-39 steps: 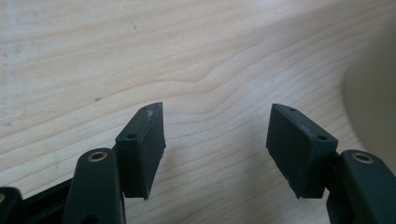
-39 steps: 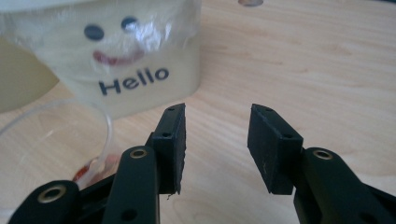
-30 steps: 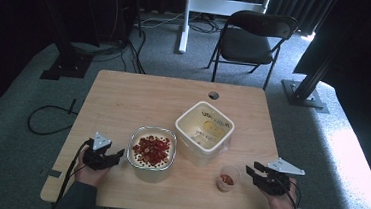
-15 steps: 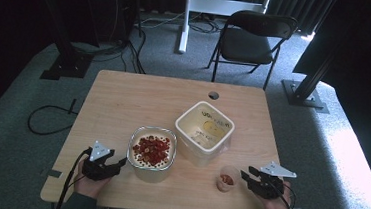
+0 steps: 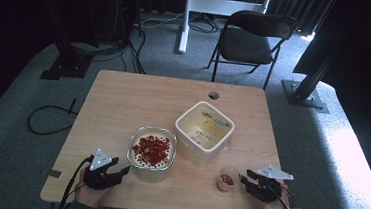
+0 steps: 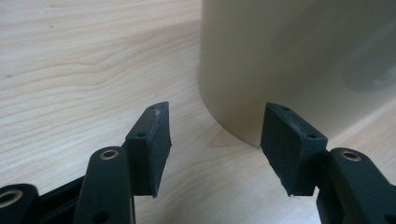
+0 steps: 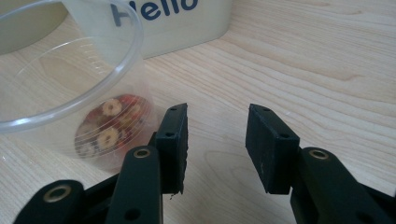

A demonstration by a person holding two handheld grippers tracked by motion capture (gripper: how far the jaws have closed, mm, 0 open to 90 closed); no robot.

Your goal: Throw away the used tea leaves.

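The small clear cup (image 7: pixel 88 107), with a few red-and-yellow dried slices in its bottom, stands on the table (image 5: pixel 123 104) near the front edge, just in front of the empty cream tub (image 5: pixel 204 131) and right of the bowl of dried red fruit (image 5: pixel 152 151). Your right gripper (image 5: pixel 246 179) sits just beside it; in the right gripper view the cup lies left of the left jaw, outside the gap. If you mean to take the cup, I would shift the gripper sideways until the wall sits squarely between the pads, keep level, and close gently: thin plastic like this will likely flex or tip. Those jaws are parted by a moderate gap and hold nothing; whether the left pad (image 7: pixel 175 140) grazes the cup I cannot tell. Your left gripper (image 5: pixel 124 170) rests by the bowl's near left corner, jaws likewise spread and empty, the bowl's rounded wall just ahead of the right pad (image 6: pixel 287 140), apparently not touching. Use it to steady the bowl only if needed.
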